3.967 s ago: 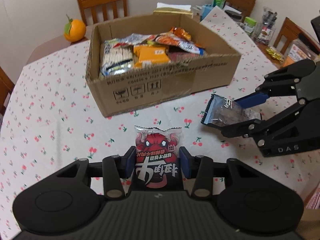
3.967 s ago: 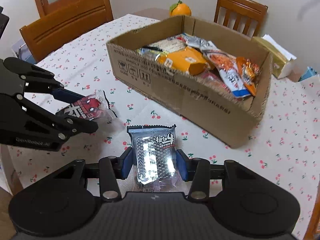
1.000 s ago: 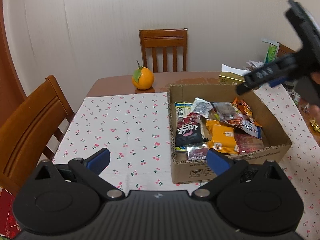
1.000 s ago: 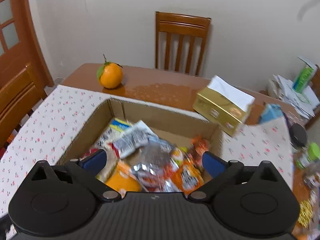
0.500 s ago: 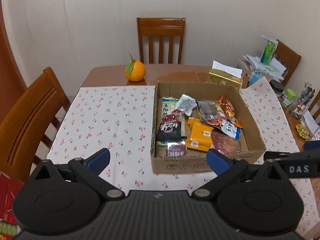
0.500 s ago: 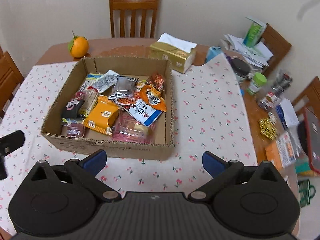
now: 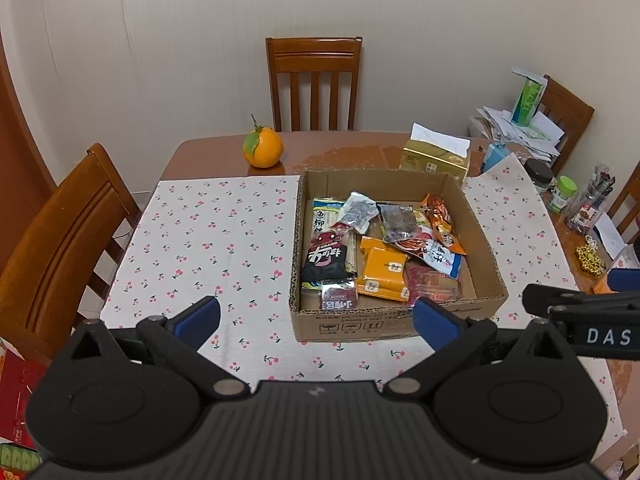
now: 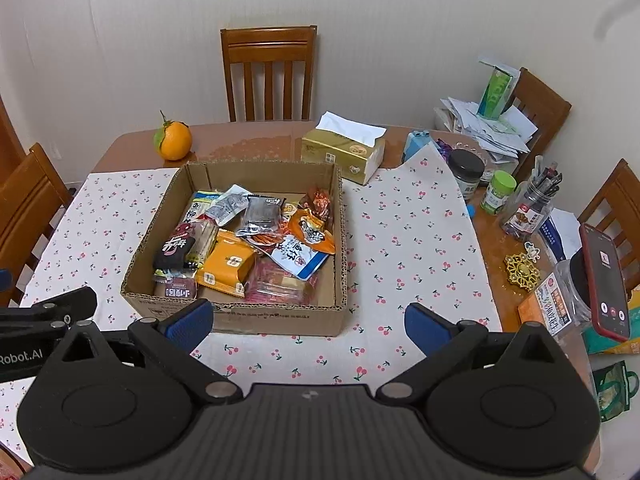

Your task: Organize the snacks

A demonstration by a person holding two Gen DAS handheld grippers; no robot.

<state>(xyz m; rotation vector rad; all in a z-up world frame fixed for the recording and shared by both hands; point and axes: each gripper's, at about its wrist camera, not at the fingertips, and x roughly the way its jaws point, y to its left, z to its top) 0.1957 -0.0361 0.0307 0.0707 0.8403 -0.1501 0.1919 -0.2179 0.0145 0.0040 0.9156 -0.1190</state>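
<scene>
A cardboard box [image 7: 394, 324] stands on the cherry-print tablecloth and holds several snack packets. Among them are a black and red packet [image 7: 326, 258], an orange packet [image 7: 384, 270] and a silver packet [image 8: 262, 212]. The box also shows in the right wrist view [image 8: 276, 316]. My left gripper [image 7: 316, 322] is open and empty, held high in front of the box. My right gripper [image 8: 306, 326] is open and empty, also held back above the box's near wall. The right gripper's finger shows at the right edge of the left wrist view [image 7: 580, 308].
An orange [image 7: 263, 148] and a gold tissue box [image 7: 436, 158] sit behind the cardboard box. Jars, a pen holder [image 8: 530, 208], a phone [image 8: 604, 282] and papers crowd the table's right side. Wooden chairs [image 7: 314, 80] surround the table.
Both grippers let go of their packets, which now lie in the box. Both have since drawn back and up from the box, jaws wide open.
</scene>
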